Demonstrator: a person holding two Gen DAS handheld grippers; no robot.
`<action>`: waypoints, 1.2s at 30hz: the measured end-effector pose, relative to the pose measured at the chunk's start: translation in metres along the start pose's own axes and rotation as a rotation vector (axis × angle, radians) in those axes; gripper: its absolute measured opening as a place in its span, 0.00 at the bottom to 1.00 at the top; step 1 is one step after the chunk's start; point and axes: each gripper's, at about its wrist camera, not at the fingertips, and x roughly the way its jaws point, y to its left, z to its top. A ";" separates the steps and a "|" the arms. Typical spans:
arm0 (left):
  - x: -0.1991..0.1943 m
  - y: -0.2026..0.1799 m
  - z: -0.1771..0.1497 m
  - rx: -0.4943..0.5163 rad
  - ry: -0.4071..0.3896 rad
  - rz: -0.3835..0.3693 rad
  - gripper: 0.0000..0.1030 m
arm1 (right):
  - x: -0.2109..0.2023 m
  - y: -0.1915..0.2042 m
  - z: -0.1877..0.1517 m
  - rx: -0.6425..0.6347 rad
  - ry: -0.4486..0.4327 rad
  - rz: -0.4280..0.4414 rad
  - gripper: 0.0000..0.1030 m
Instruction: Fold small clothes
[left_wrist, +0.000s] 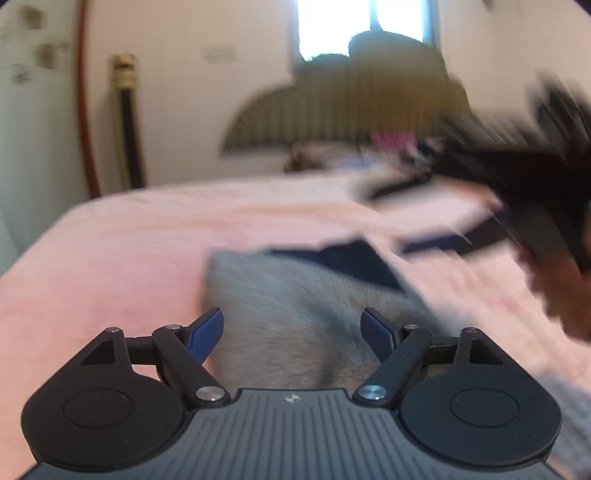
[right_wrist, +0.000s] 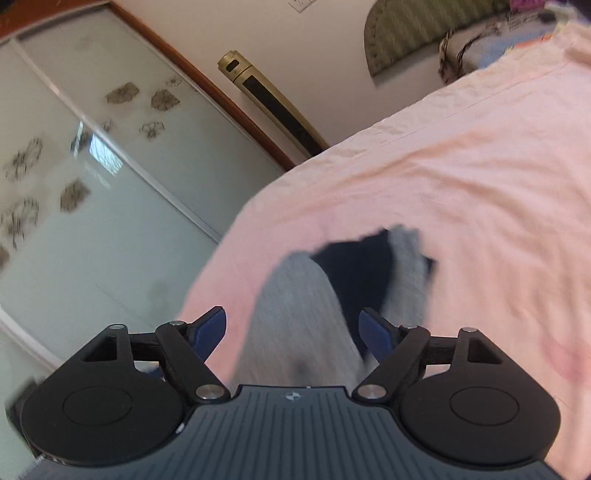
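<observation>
A small grey garment with a dark navy part (left_wrist: 295, 302) lies on the pink bedsheet (left_wrist: 110, 258). My left gripper (left_wrist: 291, 332) is open just above its near end, blue pads either side, holding nothing. In the right wrist view the same grey and navy garment (right_wrist: 306, 306) lies on the pink sheet (right_wrist: 461, 184), blurred. My right gripper (right_wrist: 293, 332) is open above it and empty. The right gripper and the hand holding it (left_wrist: 546, 192) show as a dark blur at the right of the left wrist view.
The bed's left edge (right_wrist: 229, 236) drops off to a mirrored wardrobe door (right_wrist: 92, 166). A gold and black pole (right_wrist: 277, 107) leans on the wall. A striped headboard (left_wrist: 332, 118) and a pile of clothes (left_wrist: 388, 155) are at the far end.
</observation>
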 end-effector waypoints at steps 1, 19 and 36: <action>0.019 -0.002 -0.004 0.005 0.058 0.016 0.80 | 0.023 -0.003 0.008 0.008 0.025 -0.015 0.79; 0.000 0.005 -0.049 0.076 0.139 -0.075 0.85 | 0.011 0.005 -0.078 -0.100 0.200 -0.113 0.66; -0.055 -0.002 -0.091 -0.132 0.173 0.147 0.92 | -0.044 0.021 -0.182 -0.319 -0.022 -0.676 1.00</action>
